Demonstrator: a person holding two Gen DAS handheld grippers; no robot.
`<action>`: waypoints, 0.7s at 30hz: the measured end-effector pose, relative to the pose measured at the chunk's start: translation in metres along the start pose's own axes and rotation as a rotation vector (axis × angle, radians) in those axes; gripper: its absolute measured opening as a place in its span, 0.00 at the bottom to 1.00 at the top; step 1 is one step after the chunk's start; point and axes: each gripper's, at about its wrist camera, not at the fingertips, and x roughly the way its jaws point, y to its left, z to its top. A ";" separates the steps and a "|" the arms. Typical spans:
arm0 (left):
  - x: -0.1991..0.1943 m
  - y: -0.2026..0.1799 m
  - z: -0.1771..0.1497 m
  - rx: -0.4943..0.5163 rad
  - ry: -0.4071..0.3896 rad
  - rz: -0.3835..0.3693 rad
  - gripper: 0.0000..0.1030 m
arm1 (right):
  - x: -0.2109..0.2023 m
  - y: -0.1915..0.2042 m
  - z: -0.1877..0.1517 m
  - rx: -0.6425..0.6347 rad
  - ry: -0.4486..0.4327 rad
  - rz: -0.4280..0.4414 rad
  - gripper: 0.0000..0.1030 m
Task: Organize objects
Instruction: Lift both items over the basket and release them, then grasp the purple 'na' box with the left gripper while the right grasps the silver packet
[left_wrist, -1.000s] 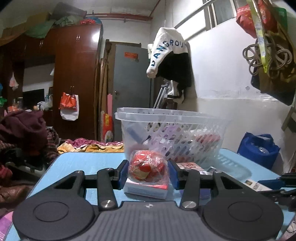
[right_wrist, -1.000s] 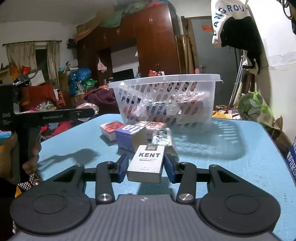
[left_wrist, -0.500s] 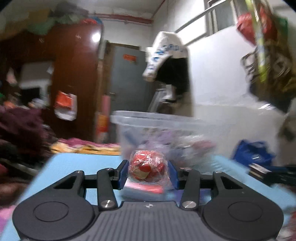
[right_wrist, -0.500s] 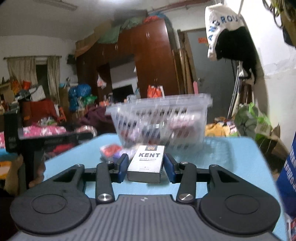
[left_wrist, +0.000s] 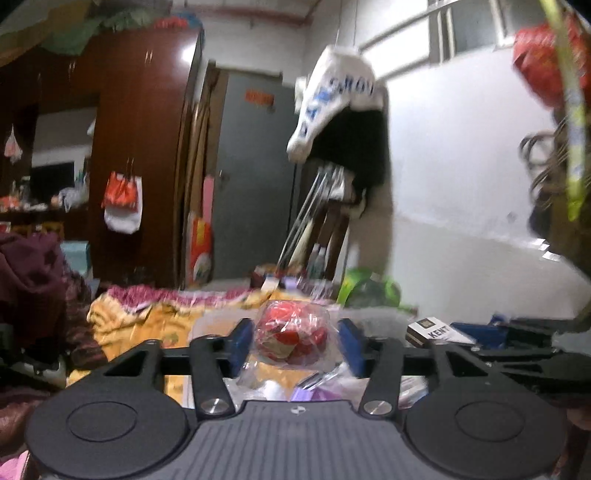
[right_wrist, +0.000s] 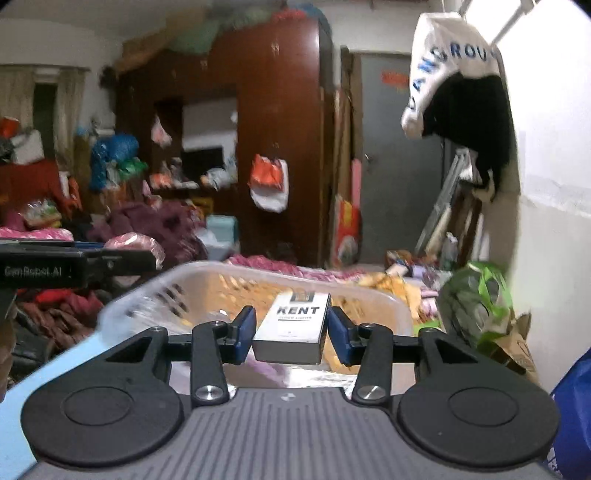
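Observation:
My left gripper (left_wrist: 293, 343) is shut on a red snack in clear wrap (left_wrist: 291, 338) and holds it above the white plastic basket (left_wrist: 221, 321), whose contents show blurred below. My right gripper (right_wrist: 290, 330) is shut on a white KENT cigarette box (right_wrist: 293, 325) and holds it over the near side of the basket (right_wrist: 155, 291). The KENT box (left_wrist: 434, 332) and the right gripper (left_wrist: 517, 343) also show at the right of the left wrist view. The left gripper (right_wrist: 74, 262) shows at the left of the right wrist view.
The light blue table (right_wrist: 48, 373) shows at lower left under the basket. A green bag (right_wrist: 476, 306) sits right of the basket by the white wall. A blue bag (right_wrist: 572, 406) is at the far right. Clothes and bedding lie beyond the table.
Both grippers have risen from table height and moved forward over the basket, each still holding its object. The basket now lies below them instead of ahead.

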 end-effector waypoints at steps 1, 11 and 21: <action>0.011 0.000 -0.004 0.005 0.028 0.011 0.76 | 0.001 -0.001 -0.002 0.013 -0.003 -0.012 0.57; -0.062 0.006 -0.079 -0.011 -0.009 -0.036 0.94 | -0.071 -0.006 -0.089 0.095 -0.029 0.118 1.00; -0.048 -0.028 -0.136 0.021 0.146 -0.073 0.90 | -0.029 0.001 -0.134 0.113 0.235 0.143 0.99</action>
